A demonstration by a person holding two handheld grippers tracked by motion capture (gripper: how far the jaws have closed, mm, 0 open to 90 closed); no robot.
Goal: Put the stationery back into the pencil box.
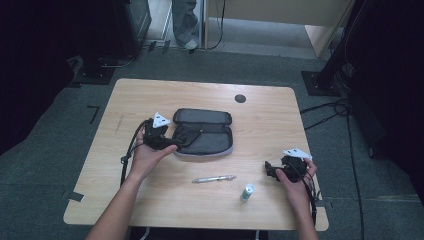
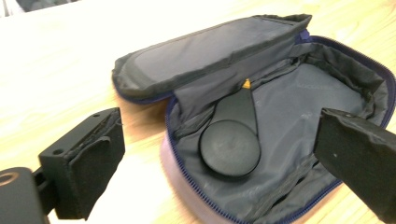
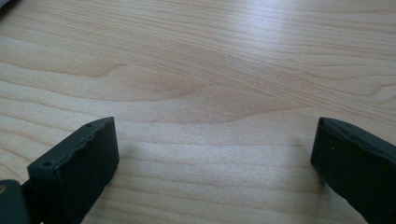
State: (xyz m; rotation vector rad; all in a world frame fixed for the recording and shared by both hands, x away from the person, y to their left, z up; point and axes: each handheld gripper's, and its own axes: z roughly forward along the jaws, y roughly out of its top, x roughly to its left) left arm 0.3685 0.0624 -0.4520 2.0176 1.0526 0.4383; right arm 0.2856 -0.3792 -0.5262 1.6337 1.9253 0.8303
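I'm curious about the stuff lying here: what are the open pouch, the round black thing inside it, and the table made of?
The pouch looks like soft dark fabric: its lining creases, and a zipper runs along the rim. The round disc seems matte black plastic or rubber, smooth and rigid; I can't tell which. The table shows pale wood grain with a slight sheen, possibly laminate.

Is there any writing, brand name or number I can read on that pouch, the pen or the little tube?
Pouch: faint pale print on the inner lining, too blurred to read.
Pen: no readable text, too small.
Little tube: no readable label, too small.
Nothing here can be quoted.
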